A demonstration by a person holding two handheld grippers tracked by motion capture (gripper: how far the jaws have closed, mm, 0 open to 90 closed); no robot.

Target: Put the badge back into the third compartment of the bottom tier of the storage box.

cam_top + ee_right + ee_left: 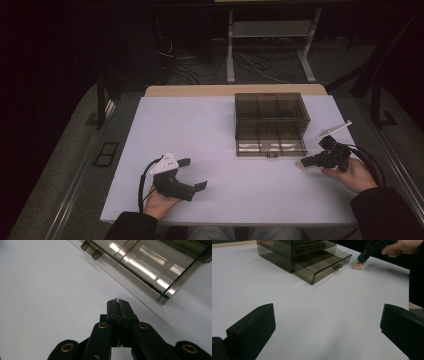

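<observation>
Trinket (301, 165) in right claw (306, 163), orientation unclear.

White table (317, 322), bare across the foreground. Left gripper (328, 332) low in front, jaws spread wide, nothing between them. Smoked clear drawer box (294, 252) far beyond, lowest drawer (322, 263) pulled out toward the gripper, small handle on its front. Small tan object (358, 265) on the table just beside that drawer's front corner. Right gripper (362, 260) tip down on the object, held by a hand (403, 246).
</observation>
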